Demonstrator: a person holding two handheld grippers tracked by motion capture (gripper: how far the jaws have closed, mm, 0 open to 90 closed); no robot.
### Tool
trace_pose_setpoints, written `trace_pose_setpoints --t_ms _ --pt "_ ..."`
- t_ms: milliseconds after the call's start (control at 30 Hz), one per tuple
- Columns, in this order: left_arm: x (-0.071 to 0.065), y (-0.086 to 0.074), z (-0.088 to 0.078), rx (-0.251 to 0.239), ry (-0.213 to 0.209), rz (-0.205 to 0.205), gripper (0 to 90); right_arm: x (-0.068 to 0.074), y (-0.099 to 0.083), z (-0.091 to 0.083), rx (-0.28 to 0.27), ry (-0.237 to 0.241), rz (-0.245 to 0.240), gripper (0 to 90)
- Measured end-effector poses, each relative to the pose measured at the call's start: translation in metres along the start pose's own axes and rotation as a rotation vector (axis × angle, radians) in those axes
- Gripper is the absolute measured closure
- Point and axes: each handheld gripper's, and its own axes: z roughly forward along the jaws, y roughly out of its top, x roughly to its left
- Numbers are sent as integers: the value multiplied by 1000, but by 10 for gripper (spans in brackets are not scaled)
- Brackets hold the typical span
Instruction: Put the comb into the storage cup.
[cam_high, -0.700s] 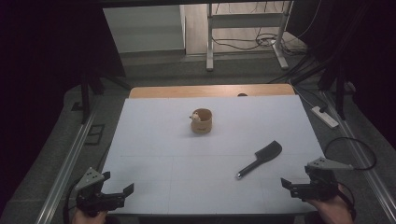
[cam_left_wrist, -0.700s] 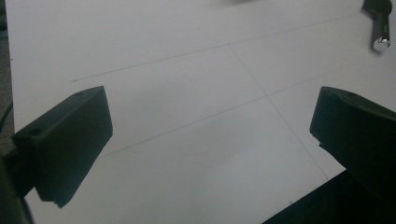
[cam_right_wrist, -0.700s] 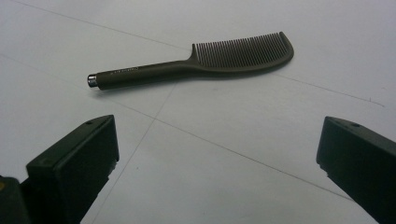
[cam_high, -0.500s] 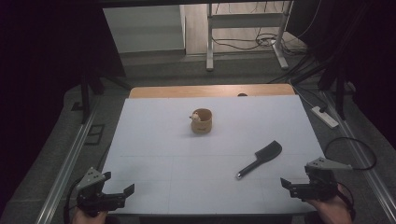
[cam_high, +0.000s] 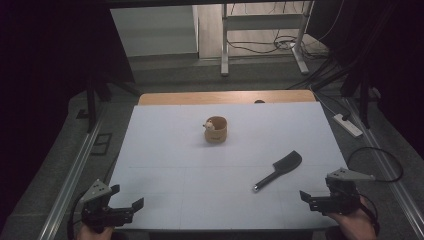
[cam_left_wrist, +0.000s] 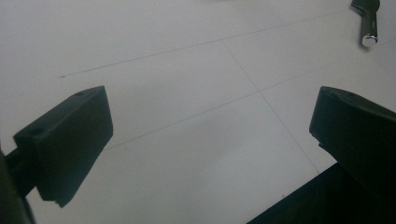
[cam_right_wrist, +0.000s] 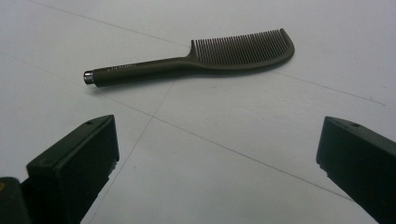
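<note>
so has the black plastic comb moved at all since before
No. The black plastic comb lies on the same spot of the white table, right of the wooden cup.

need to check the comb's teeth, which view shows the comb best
The right gripper view: the comb lies whole and close, teeth and handle sharp. The high view shows it small and dark on the white table. The left gripper view catches just its handle's silver tip at the top edge.

The comb (cam_right_wrist: 196, 59) appeared to be matt dark plastic with a shiny metal end cap; the table (cam_high: 200, 175) surface looked smooth, matt white.
</note>
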Motion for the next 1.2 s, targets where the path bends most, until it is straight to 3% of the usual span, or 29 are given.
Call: trace_pose_setpoints --t_ms 233,500,667,900,1067,1200 --pt "1 0 0 -3 -4 -4 2 1 1 -1 -4 24 -9 0" --pt "1 0 0 -3 -3 -4 2 2 5 5 31 53 -27 0" --pt "1 0 0 -5 -5 -9 2 2 7 6 19 62 -25 0" --pt "2 0 0 -6 -6 -12 2 5 12 10 -2 98 -65 0" --pt "2 0 0 -6 -5 -13 1 7 18 15 10 141 -69 0" --pt "2 0 0 -5 -4 -14 1 9 23 21 17 144 -72 0"
